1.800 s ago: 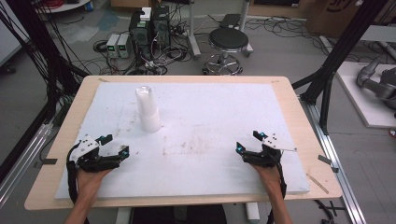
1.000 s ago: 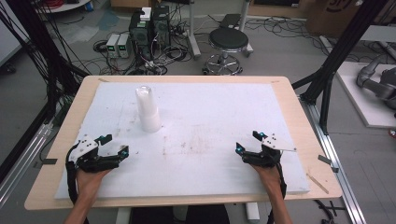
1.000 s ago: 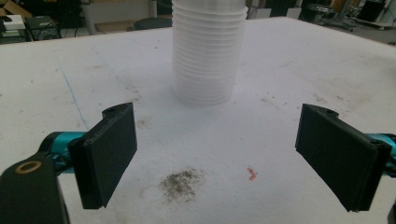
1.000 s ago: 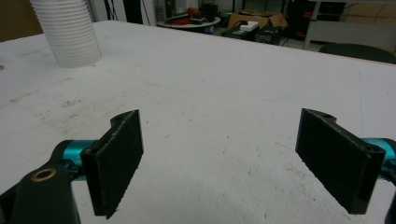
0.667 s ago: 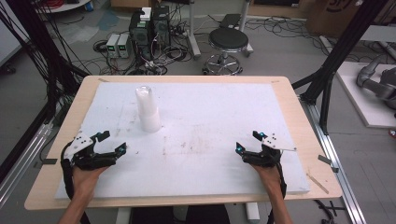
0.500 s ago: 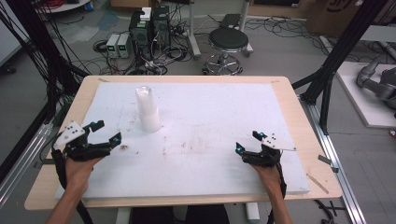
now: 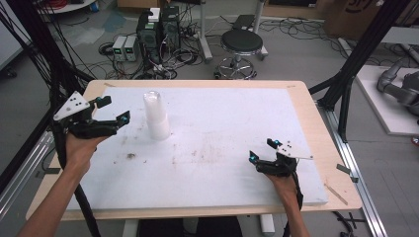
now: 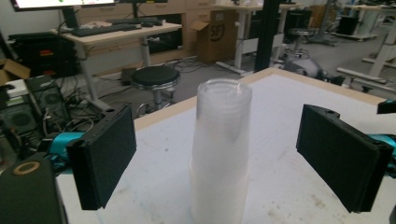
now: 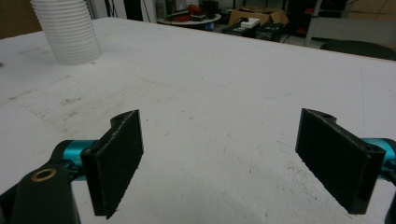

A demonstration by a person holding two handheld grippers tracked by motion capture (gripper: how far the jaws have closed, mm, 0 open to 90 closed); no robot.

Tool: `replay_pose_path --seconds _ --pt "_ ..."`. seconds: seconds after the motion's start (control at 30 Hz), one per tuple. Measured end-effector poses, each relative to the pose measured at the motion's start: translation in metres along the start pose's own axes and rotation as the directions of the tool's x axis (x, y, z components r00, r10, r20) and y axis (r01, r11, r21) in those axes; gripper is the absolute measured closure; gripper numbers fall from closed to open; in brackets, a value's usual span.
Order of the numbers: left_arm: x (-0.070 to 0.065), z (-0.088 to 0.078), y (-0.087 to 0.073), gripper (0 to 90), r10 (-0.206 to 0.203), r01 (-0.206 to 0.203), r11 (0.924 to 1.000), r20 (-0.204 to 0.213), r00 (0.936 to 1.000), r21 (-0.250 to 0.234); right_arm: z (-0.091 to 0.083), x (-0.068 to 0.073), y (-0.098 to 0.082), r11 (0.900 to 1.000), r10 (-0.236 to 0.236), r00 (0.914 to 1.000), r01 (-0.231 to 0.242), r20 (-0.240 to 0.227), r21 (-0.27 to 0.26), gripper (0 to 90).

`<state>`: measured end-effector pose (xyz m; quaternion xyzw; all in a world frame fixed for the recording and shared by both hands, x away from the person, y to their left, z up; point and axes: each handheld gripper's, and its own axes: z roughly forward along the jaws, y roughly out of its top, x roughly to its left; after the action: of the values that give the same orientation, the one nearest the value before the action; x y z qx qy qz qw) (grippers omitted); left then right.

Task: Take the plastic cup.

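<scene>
Stack of cups upright on desk; both hand-held grippers wide open, holding nothing.

Stack of white plastic cups [image 7: 157, 116] stands on the white mat [image 7: 237, 128] covering the desk [image 7: 323, 143], toward its far left part. Left hand-held gripper [image 7: 112, 109] raised above the desk's left edge, just beside the stack, jaws spread and pointing at it; in the left gripper view the stack [image 8: 219, 154] sits between the jaws, touching neither. Right hand-held gripper [image 7: 262, 149] low near the desk's near right part, jaws spread over bare mat, well apart from the stack [image 9: 67, 30]. Stool [image 7: 241, 47] on the floor beyond the desk.
</scene>
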<state>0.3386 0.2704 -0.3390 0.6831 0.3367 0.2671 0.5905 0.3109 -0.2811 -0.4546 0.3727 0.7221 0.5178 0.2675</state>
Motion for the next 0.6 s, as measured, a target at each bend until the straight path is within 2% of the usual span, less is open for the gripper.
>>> replay_pose_path --seconds 0.1,0.2,0.3,0.4,0.5,0.57,0.6 --pt "0.002 0.01 0.012 12.1 0.026 -0.026 0.9997 0.027 0.9993 0.0 0.0 0.0 0.0 1.0 0.001 1.0 -0.001 -0.002 0.003 15.1" --pt "0.007 0.019 0.024 12.1 0.015 -0.015 0.9999 0.065 0.9978 -0.007 0.0 0.0 0.0 1.0 0.0 1.0 0.0 0.0 0.003 15.1" --pt "0.013 0.03 0.034 12.0 0.004 -0.006 0.9999 0.108 0.9941 0.011 0.0 0.0 0.0 1.0 -0.002 1.0 0.002 0.001 0.003 15.1" --pt "0.017 0.041 0.041 12.1 0.005 -0.013 0.999 0.171 0.9853 0.044 0.0 0.0 0.0 1.0 -0.005 1.0 0.005 0.002 0.002 15.1" --pt "0.021 0.052 0.048 12.1 0.004 -0.02 0.9968 0.211 0.9774 0.077 0.0 0.001 0.0 1.0 -0.005 1.0 0.005 0.003 0.007 15.1" --pt "0.023 0.059 0.052 12.1 0.014 -0.036 0.9946 0.219 0.9755 0.098 0.001 0.001 0.0 1.0 -0.012 0.9999 0.012 0.003 0.006 15.1" --pt "0.025 0.062 0.052 12.0 0.006 -0.031 0.9937 0.231 0.9729 0.107 0.001 0.001 0.0 1.0 -0.013 0.9999 0.013 0.002 0.006 15.1"
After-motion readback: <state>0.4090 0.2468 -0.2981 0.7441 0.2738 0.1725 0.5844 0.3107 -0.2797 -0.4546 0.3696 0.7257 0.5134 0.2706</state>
